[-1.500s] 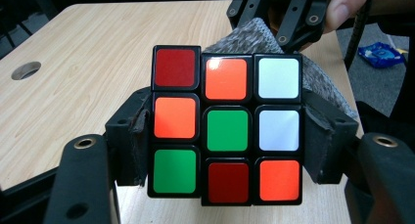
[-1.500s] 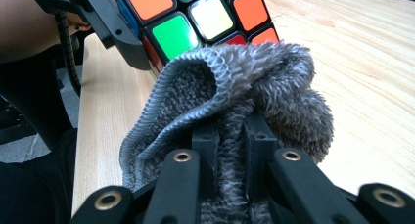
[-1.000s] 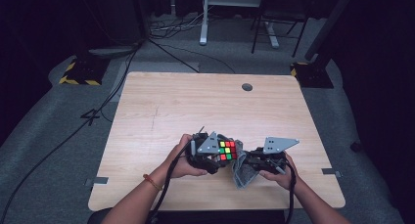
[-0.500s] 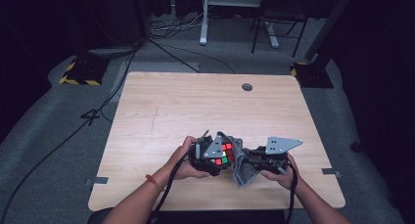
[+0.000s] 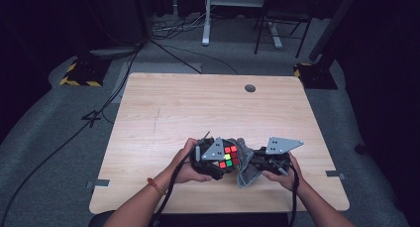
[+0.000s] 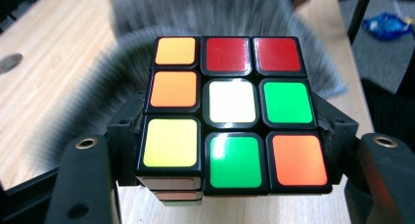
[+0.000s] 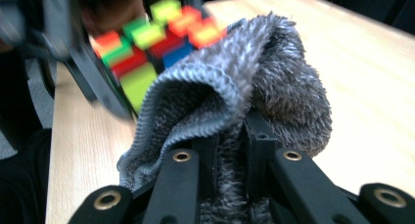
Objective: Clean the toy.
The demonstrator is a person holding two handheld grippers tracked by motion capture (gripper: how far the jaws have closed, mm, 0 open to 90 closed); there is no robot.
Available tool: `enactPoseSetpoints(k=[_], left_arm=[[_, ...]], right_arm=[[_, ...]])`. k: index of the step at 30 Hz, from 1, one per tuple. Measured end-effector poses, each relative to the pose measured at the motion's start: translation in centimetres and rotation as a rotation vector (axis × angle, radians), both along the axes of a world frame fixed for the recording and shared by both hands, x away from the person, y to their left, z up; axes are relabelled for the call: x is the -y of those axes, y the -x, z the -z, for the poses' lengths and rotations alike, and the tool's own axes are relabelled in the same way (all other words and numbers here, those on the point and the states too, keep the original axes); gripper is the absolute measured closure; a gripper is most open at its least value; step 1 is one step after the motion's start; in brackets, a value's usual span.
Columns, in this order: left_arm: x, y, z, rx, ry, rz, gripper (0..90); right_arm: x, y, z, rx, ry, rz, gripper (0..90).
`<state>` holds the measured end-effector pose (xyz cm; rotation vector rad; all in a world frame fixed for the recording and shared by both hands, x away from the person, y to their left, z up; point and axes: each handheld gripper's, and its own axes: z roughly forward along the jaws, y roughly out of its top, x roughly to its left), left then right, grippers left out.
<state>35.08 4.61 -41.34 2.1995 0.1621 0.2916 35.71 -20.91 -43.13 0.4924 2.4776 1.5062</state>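
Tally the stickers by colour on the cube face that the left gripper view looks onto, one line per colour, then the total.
Face of the cube:
Orange: 3
Red: 2
Green: 2
White: 1
Yellow: 1
Total: 9

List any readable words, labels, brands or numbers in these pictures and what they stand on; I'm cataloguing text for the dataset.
None: the puzzle cube has plain colour stickers, and the grey cloth, the wooden table and both grippers bear no legible print.
Too blurred: a blue packet on the floor.
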Motion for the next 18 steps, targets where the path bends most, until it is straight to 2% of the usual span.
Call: enactPoseSetpoints(k=[3, 5, 8, 11, 13, 15, 18], left_arm=[[-0.2, 0.0, 0.0, 0.003, -0.001, -0.006, 33.2], [-0.1, -0.2, 0.1, 0.004, -0.014, -0.016, 33.2], [0.3, -0.1, 0.6, 0.017, -0.055, -0.012, 33.2], [0.5, 0.1, 0.6, 0.023, -0.071, -0.004, 33.2], [0.6, 0.2, 0.6, 0.022, -0.065, -0.004, 33.2], [0.7, 0.3, 0.6, 0.033, -0.074, -0.002, 33.2], [0.4, 0.4, 0.3, 0.032, -0.053, 0.003, 33.3]], right_arm=[[0.0, -0.2, 0.3, -0.023, -0.009, -0.007, 79.4], [0.1, 0.0, 0.1, -0.011, -0.034, -0.014, 79.5], [0.1, 0.6, -0.6, 0.026, -0.064, -0.026, 79.5], [0.2, 0.8, -1.1, 0.037, -0.093, -0.041, 79.4], [0.3, 0.9, -1.4, 0.043, -0.121, -0.051, 79.4], [0.2, 0.9, -1.6, 0.054, -0.105, -0.037, 79.4], [0.0, 0.6, -1.4, 0.042, -0.076, -0.014, 79.4]])
